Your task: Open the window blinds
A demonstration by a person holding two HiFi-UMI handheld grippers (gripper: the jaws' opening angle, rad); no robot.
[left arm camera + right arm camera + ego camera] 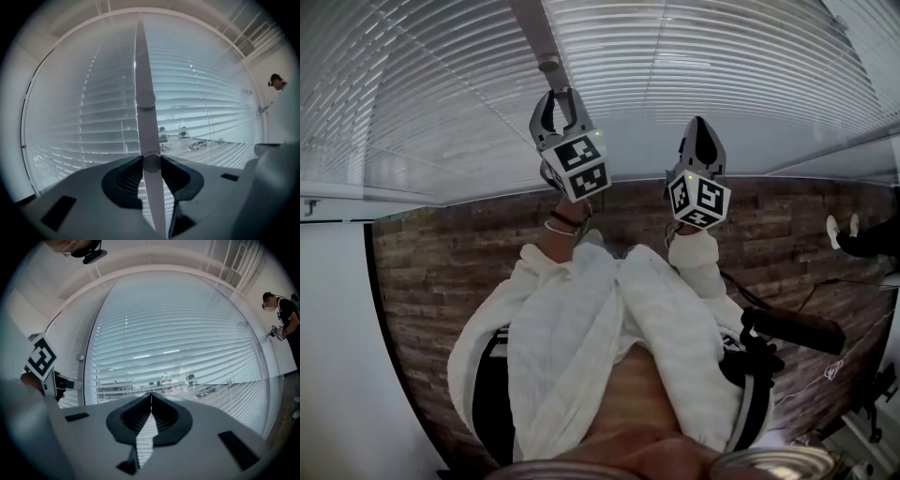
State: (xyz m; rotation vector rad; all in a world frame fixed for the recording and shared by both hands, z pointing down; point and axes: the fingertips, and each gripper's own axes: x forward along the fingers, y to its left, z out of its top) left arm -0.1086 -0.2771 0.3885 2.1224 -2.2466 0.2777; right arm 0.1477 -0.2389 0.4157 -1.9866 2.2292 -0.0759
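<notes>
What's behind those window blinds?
Through the blinds, a room with office chairs shows dimly. The slats cover most of it, and the rod hides a strip.

- sleeves point(572, 309): white, ribbed knit, behind both tongs
- left tongs point(559, 97), right tongs point(700, 124): grey shells, black inner faces
- marker cubes point(581, 167): black-on-white squares
- thin wristbands point(561, 223) behind left cube

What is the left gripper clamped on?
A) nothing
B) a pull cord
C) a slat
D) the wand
D: the left gripper has both jaws pressed on the wand that hangs in front of the blinds.
</notes>
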